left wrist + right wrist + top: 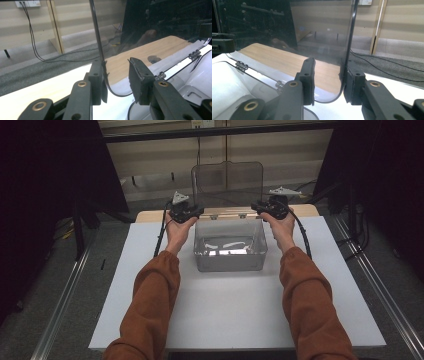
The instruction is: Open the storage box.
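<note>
- while bracketing the upright lid [227, 182] at the clear box's [230, 262] back rim, straddling its side edges.
- holding left gripper [199, 212] jaws apart, unclamped, at the left edge.
- holding right gripper [256, 206] likewise, equally near.

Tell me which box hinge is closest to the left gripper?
The hinge on the left in the high view, right beside the left gripper. The other hinge sits farther along, nearer the right gripper.

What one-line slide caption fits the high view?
Two hand-held tools, left tool and right tool, flank the raised clear lid of a transparent box on a white table.
</note>
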Available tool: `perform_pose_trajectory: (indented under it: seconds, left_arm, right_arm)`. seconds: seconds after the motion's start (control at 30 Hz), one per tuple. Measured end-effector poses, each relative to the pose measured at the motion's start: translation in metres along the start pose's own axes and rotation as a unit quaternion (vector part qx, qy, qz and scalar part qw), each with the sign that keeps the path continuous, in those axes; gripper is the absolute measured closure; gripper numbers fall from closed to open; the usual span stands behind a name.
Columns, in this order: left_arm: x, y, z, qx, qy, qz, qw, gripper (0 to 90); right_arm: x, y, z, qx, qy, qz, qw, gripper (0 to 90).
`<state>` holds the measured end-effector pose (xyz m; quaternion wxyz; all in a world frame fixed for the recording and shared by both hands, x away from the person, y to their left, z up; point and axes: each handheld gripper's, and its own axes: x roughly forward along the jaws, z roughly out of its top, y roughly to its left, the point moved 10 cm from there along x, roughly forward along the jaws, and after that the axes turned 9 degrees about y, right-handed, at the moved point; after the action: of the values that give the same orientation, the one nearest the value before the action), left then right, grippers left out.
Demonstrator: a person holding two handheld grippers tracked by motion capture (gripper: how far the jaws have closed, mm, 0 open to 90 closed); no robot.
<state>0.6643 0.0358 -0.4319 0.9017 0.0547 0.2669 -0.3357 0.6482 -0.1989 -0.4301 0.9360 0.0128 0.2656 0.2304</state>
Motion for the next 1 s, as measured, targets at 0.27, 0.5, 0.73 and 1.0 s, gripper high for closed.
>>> perform_pose_trajectory:
  seconds: [0.27,0.5,0.73,1.0]
  left_arm:
    - [0.0011,0.0003,0.0005,-0.010,0.016,0.000,0.9998,64.9]
    - [0.0025,-0.0001,0.0009,-0.015,0.030,0.002,0.9994,63.7]
    - [0.0032,0.0006,0.0000,-0.021,0.035,-0.001,0.9992,63.0]
    - [0.0058,0.0010,-0.0015,-0.030,0.041,-0.004,0.9987,60.3]
  right_arm:
    - [0.0018,-0.0010,0.0000,0.007,0.012,-0.001,0.9999,63.5]
    - [0.0030,-0.0009,0.0003,0.013,0.026,-0.002,0.9996,62.7]
    - [0.0046,-0.0014,0.0003,0.018,0.037,-0.001,0.9992,61.7]
    - [0.0076,-0.0014,-0.0007,0.026,0.049,-0.003,0.9985,58.8]
